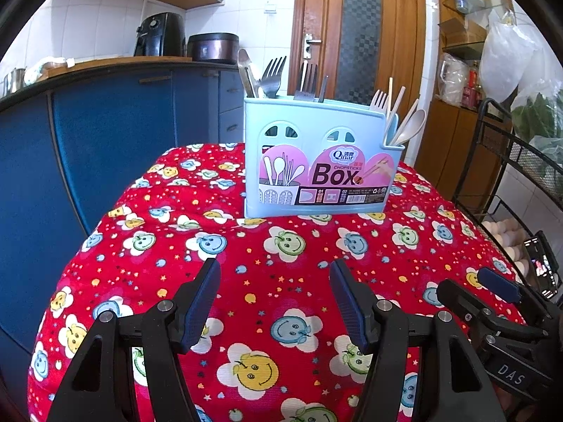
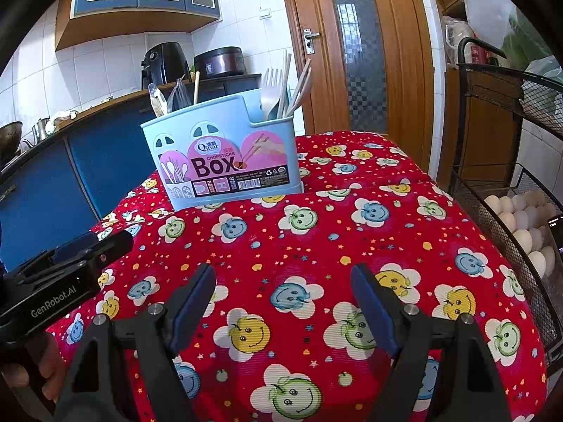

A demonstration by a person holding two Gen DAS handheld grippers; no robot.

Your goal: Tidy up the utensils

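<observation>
utensil box, light blue, stands upright on red smiley-print cloth near its far edge, well ahead of both grippers. metal forks and a spoon stick up from its left compartments, pale plastic fork, spoon and chopsticks from the low right one. left gripper wide, nothing between fingers. right gripper wide too, empty, over the cloth
</observation>
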